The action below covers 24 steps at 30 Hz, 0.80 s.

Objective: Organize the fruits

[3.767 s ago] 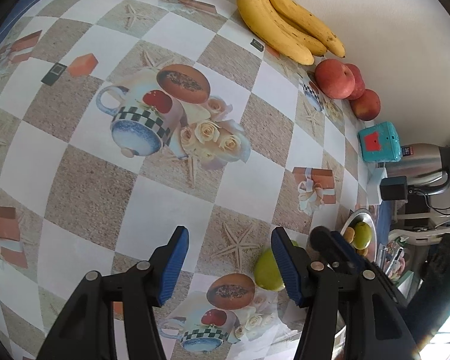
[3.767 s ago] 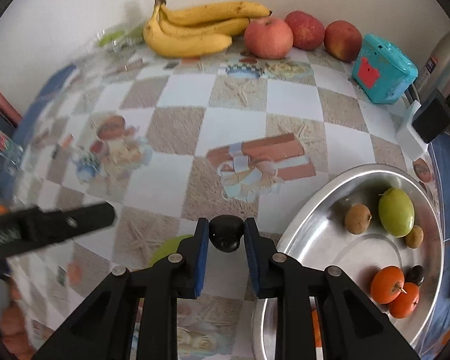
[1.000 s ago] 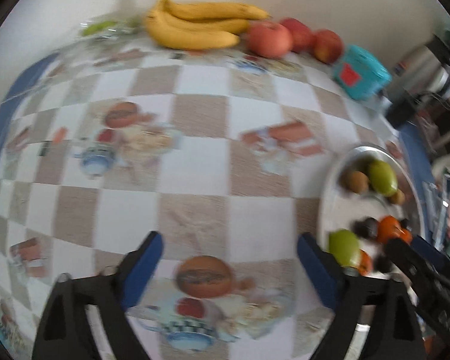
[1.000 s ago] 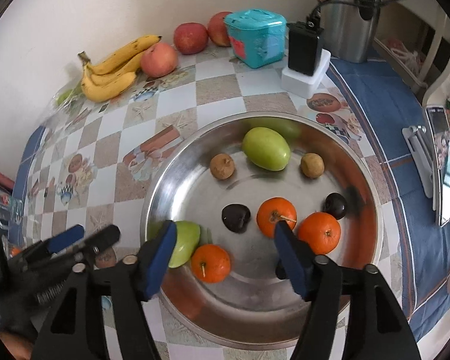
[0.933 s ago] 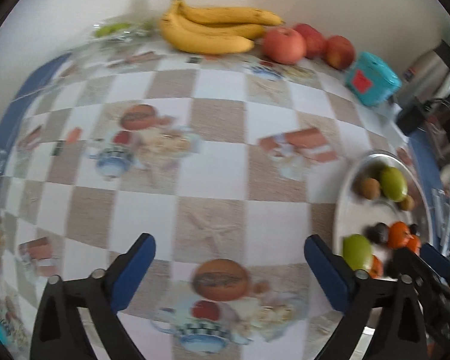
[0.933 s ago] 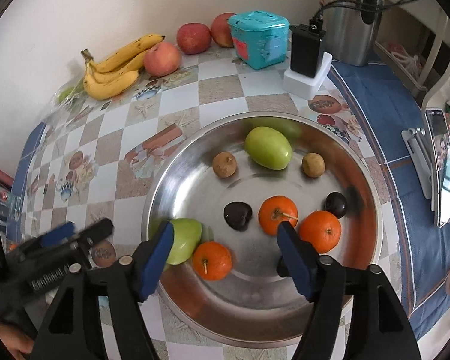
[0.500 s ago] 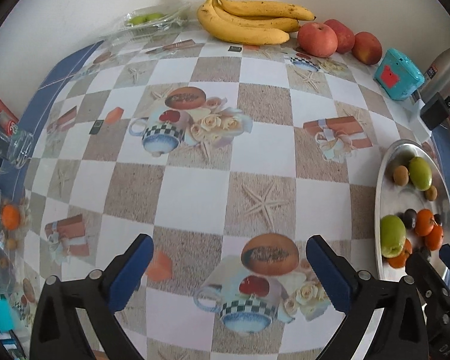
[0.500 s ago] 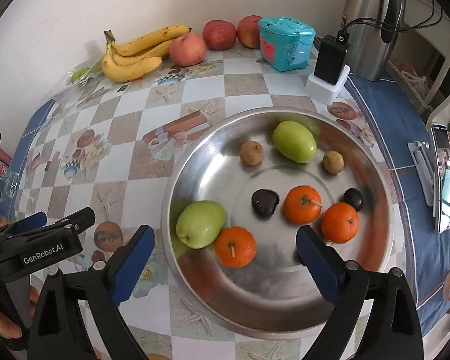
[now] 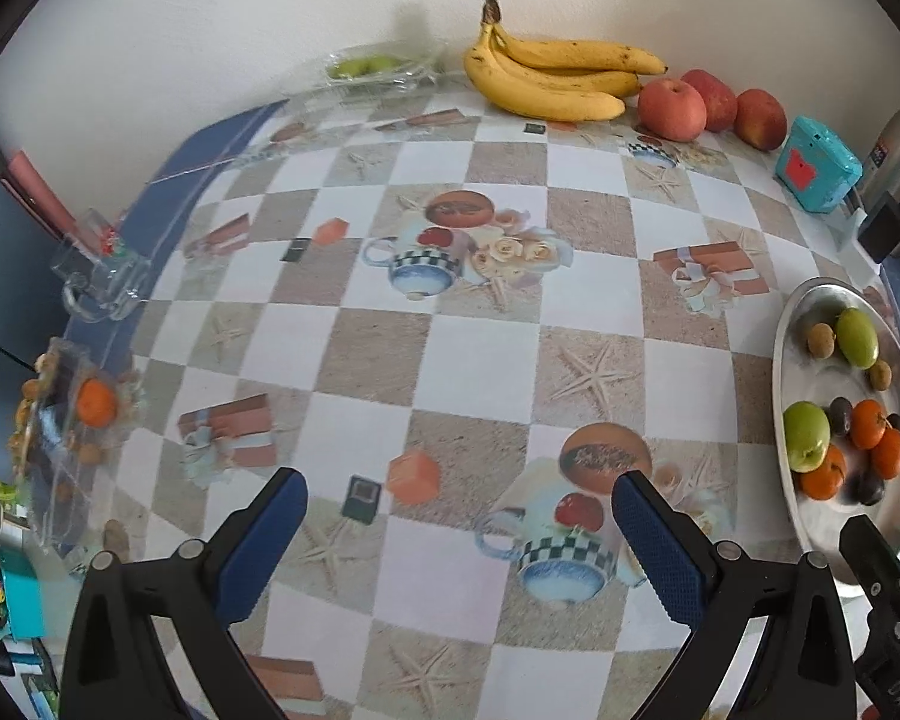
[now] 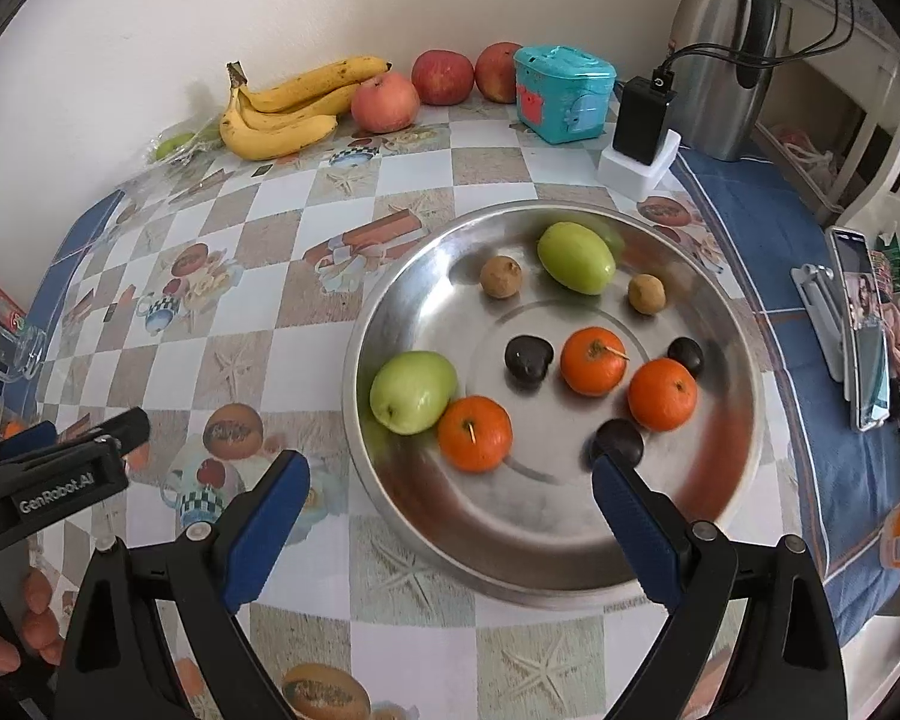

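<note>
A steel tray [image 10: 546, 516] holds two green fruits [image 10: 413, 391], three oranges [image 10: 594, 360], three dark plums [image 10: 528, 357] and two small brown fruits [image 10: 501, 277]. My right gripper [image 10: 450, 465] hangs open and empty over the tray's near edge. My left gripper [image 9: 459, 510] stands open and empty above the patterned tablecloth, left of the tray [image 9: 777, 360]. It also shows in the right wrist view as the left gripper [image 10: 60, 450], held by a hand. Bananas [image 9: 552, 81] and three apples [image 9: 672, 108] lie along the back wall.
A teal box [image 10: 564, 93], a charger block [image 10: 642, 126] and a steel kettle [image 10: 726, 48] stand behind the tray. A phone [image 10: 864, 324] lies to its right. A glass mug [image 9: 99, 276] and a plastic bag with an orange [image 9: 93, 402] sit at the table's left edge.
The dark plum my right gripper held now lies in the tray, and those jaws have spread wide. Both grippers have drawn back, the left one swinging left across the table.
</note>
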Each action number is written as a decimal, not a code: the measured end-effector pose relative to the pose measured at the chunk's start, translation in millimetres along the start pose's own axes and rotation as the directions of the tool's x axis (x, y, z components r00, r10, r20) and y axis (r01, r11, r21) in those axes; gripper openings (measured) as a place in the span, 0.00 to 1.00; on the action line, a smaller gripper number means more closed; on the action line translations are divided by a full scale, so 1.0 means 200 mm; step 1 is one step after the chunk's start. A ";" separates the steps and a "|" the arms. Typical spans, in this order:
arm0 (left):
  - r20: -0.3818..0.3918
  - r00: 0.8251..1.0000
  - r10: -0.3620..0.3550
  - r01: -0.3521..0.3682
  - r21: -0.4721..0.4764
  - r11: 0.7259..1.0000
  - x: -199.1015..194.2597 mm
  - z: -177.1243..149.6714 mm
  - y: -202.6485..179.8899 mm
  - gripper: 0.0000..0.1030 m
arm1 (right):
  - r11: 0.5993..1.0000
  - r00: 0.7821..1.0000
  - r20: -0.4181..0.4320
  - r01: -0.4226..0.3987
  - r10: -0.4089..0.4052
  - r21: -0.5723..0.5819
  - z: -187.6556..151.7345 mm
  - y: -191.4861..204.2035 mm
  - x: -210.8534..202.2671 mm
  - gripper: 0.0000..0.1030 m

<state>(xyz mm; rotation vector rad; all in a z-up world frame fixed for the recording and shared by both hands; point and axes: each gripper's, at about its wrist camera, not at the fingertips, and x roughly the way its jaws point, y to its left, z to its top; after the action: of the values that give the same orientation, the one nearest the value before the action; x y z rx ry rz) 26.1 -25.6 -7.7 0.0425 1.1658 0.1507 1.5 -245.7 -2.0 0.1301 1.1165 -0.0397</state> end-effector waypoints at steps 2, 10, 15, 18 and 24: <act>-0.001 1.000 0.021 -0.021 0.003 1.000 -0.01 -0.02 0.01 1.00 | 1.000 1.000 0.001 0.000 0.000 0.000 -0.01 0.00 -0.01 0.93; 0.027 0.999 0.020 -0.020 -0.002 1.000 -0.10 -0.07 0.06 1.00 | 1.000 1.000 0.016 0.003 -0.003 -0.004 -0.09 0.01 -0.07 0.93; 0.044 0.998 0.037 -0.037 0.006 0.999 -0.12 -0.10 0.08 1.00 | 1.000 1.000 0.018 0.009 -0.009 -0.006 -0.12 0.02 -0.09 0.93; 0.067 0.997 0.048 -0.048 -0.003 0.999 -0.13 -0.10 0.10 1.00 | 1.000 1.000 0.022 0.009 -0.009 0.000 -0.13 0.01 -0.10 0.93; 0.092 0.995 0.043 -0.042 -0.010 0.999 -0.14 -0.10 0.12 1.00 | 1.000 1.000 0.027 0.012 -0.012 0.000 -0.13 0.01 -0.12 0.93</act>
<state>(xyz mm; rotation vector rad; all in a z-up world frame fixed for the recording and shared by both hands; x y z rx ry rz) -5.8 -6.9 12.4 0.0669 1.0727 0.1887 -32.3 -240.7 7.3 0.1231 1.0905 -0.0519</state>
